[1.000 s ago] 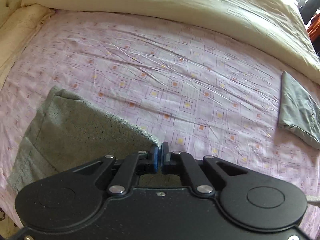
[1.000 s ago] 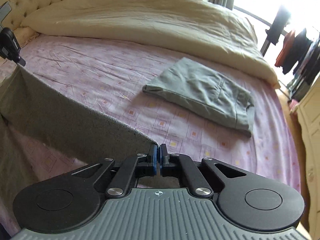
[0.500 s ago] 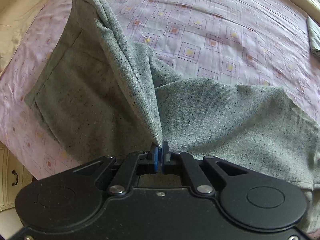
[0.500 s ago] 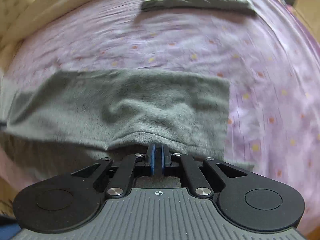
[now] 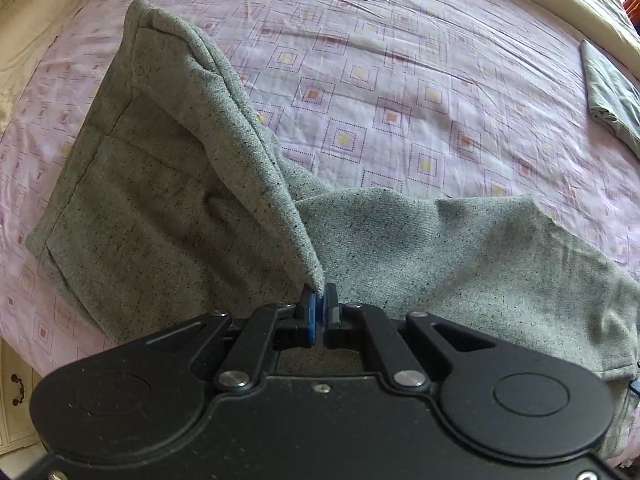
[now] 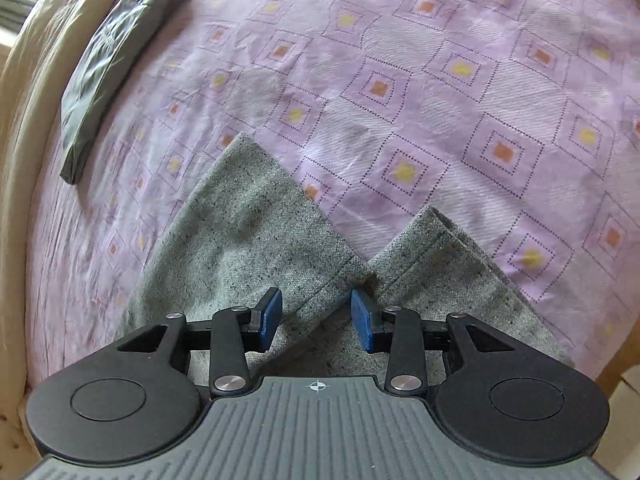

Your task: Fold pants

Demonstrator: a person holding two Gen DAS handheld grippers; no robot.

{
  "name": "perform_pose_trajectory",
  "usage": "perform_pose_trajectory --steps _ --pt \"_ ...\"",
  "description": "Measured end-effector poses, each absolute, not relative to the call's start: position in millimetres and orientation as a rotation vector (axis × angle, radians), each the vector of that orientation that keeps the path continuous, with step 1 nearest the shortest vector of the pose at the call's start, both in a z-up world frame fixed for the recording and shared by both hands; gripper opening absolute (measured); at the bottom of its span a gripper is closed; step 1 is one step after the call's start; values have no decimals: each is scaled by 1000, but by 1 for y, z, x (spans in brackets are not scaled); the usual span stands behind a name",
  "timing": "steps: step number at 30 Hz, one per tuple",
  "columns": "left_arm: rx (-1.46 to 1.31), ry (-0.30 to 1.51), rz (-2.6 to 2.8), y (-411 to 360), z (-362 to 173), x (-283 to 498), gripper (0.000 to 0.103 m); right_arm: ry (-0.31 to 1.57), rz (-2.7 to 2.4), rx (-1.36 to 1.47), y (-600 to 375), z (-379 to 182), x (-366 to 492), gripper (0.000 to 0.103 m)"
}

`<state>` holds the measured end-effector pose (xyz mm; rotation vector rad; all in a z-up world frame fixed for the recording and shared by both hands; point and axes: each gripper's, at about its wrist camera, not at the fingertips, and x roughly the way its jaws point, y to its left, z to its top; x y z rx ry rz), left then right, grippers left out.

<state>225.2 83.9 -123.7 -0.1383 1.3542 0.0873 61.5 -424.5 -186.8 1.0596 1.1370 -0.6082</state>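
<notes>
Grey speckled pants (image 5: 160,208) lie on the pink patterned bed sheet (image 5: 400,80), with one fold pulled up into a ridge. My left gripper (image 5: 319,300) is shut on the tip of that ridge, its blue pads pinching the cloth. In the right wrist view the two hemmed leg ends of the pants (image 6: 256,240) lie flat on the sheet (image 6: 440,100). Above them my right gripper (image 6: 316,312) has its jaws opening; a hem corner lies between the blue pads, which do not press on it.
A second, folded grey-green garment (image 6: 108,64) lies further up the bed, also at the right edge of the left wrist view (image 5: 608,92). A cream duvet (image 6: 24,80) borders the sheet. A white drawer front (image 5: 12,392) shows beside the bed.
Both grippers came down to the bed with the pants, which now lie on the sheet. The right gripper rolled round and its jaws parted, letting go of the leg ends. The left stays pinched.
</notes>
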Motion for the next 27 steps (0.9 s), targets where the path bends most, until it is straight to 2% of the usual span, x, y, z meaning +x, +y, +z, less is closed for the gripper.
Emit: perform_pose_trajectory --steps 7,8,9,10,16,21,24,27 --pt "-118 1348 27 82 -125 235 4 1128 -716 1137 -426 -191 70 36" --pt "-112 1346 20 81 -125 237 4 1118 -725 1121 -424 -189 72 23" --pt "-108 1342 12 80 -123 239 3 1097 -727 1097 -422 -185 74 15" --pt "-106 1332 2 80 -120 241 3 1080 -728 1073 -419 -179 76 12" --pt "-96 1205 -68 82 -72 243 3 923 -640 876 -396 -104 76 11" --pt "-62 1118 -128 99 -38 215 3 842 -634 776 -376 -59 44 11" --pt "-28 1136 -159 111 -49 188 3 853 -670 750 -366 -62 17 11" --pt "11 1240 -152 119 -87 168 3 937 -710 755 -363 -92 -2 11"
